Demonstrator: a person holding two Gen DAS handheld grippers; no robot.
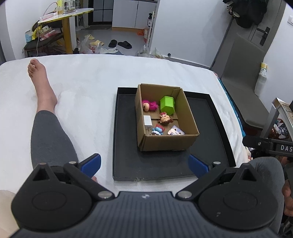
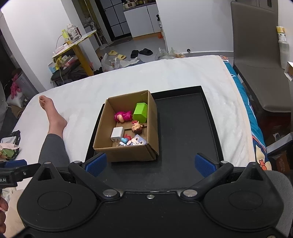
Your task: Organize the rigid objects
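An open cardboard box (image 1: 170, 141) (image 2: 131, 154) stands on a black tray (image 1: 126, 163) (image 2: 185, 131) on the white bed. Inside lie a pink plush toy (image 1: 149, 105) (image 2: 122, 115), a green cube (image 1: 167, 105) (image 2: 140, 112), a brown-haired doll head (image 1: 165, 119) (image 2: 137, 127), a white charger (image 1: 147, 120) (image 2: 116, 135), a blue figure (image 1: 157, 129) (image 2: 124, 141) and a rabbit figure (image 1: 175, 130) (image 2: 138, 140). My left gripper (image 1: 144, 165) hangs open before the tray's near edge, empty. My right gripper (image 2: 150, 163) is open above the tray's near part, empty.
A person's leg and bare foot (image 1: 39, 80) (image 2: 53, 113) lie on the bed left of the tray. A grey chair (image 2: 256, 55) stands right of the bed. Beyond the bed are a yellow-legged table (image 1: 64, 16), bags and slippers (image 1: 120, 44) on the floor.
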